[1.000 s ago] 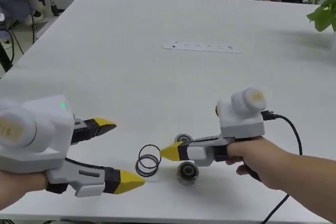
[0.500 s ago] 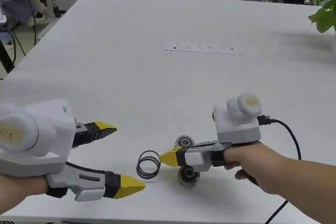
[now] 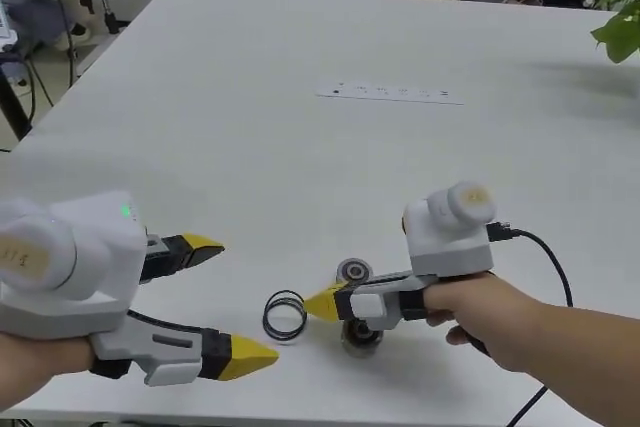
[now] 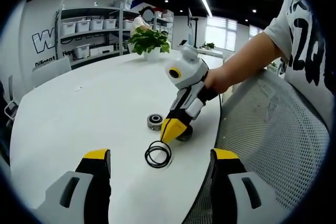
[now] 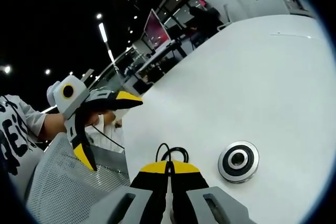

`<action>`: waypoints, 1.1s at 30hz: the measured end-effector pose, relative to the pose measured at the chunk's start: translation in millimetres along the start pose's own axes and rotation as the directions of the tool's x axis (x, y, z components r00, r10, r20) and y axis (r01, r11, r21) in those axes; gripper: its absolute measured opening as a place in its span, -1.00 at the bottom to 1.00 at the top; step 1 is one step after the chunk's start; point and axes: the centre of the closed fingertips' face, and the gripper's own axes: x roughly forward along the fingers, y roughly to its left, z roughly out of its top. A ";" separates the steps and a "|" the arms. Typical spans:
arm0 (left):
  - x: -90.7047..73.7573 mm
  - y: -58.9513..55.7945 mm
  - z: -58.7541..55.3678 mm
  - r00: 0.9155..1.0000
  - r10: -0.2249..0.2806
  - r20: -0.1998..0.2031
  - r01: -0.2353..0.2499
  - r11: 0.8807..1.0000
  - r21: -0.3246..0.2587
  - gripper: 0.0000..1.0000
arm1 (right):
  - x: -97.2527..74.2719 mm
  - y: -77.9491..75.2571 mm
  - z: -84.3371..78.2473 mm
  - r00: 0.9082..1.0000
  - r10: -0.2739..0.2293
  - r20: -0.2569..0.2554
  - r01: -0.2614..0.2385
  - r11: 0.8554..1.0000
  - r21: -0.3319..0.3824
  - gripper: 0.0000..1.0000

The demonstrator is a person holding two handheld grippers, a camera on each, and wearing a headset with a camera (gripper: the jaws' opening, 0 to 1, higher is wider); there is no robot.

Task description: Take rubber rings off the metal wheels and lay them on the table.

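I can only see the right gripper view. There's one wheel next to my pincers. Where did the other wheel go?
Observer: The second wheel sits just on the person's side of the right gripper, partly tucked beneath it.
Operator: Something black pokes out past the tips. What is it?
Observer: Rubber rings. In the left gripper view they look like two overlapping loops lying flat on the table.

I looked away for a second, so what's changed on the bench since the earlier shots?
The right gripper, fingers shut, has sunk slightly over the nearer wheel. Nothing was gripped or released. The rubber rings, the farther wheel and the open left gripper stayed put.
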 end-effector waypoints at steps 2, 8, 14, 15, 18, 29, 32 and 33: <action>-1.0 0.7 -0.8 1.000 0.003 0.000 -0.003 1.000 -0.001 0.53 | 0.9 -0.2 -1.1 1.000 0.000 -0.003 0.000 1.000 0.000 -1.00; -3.0 1.4 -2.7 1.000 0.009 -0.003 -0.009 1.000 -0.003 0.54 | 3.2 -2.2 -4.1 1.000 -0.009 -0.014 0.009 1.000 -0.002 -1.00; -3.1 0.5 -4.4 1.000 0.009 -0.004 -0.009 1.000 -0.009 0.54 | 4.3 -3.3 -4.0 1.000 -0.013 -0.016 0.013 1.000 -0.005 -1.00; -3.0 0.5 -4.4 1.000 0.009 -0.004 -0.009 1.000 -0.009 0.54 | 4.3 -3.4 -4.0 1.000 -0.014 -0.016 0.014 1.000 -0.005 -1.00; -2.8 -0.1 -4.7 1.000 0.008 -0.006 -0.008 1.000 -0.008 0.54 | 4.7 -4.1 -3.9 1.000 -0.016 -0.014 0.016 1.000 -0.004 -1.00; -2.8 0.7 -3.6 1.000 0.009 -0.006 -0.009 1.000 -0.007 0.54 | 4.3 -4.8 -1.3 1.000 -0.012 0.001 0.012 1.000 0.019 -1.00; -2.7 0.5 -4.6 1.000 0.008 -0.009 -0.008 1.000 -0.009 0.54 | 4.6 -5.2 -1.9 1.000 -0.015 -0.003 0.015 1.000 0.016 -1.00; -2.7 0.5 -4.8 1.000 0.008 -0.010 -0.008 1.000 -0.008 0.54 | 4.8 -5.7 -2.2 1.000 -0.016 -0.004 0.016 1.000 0.016 -1.00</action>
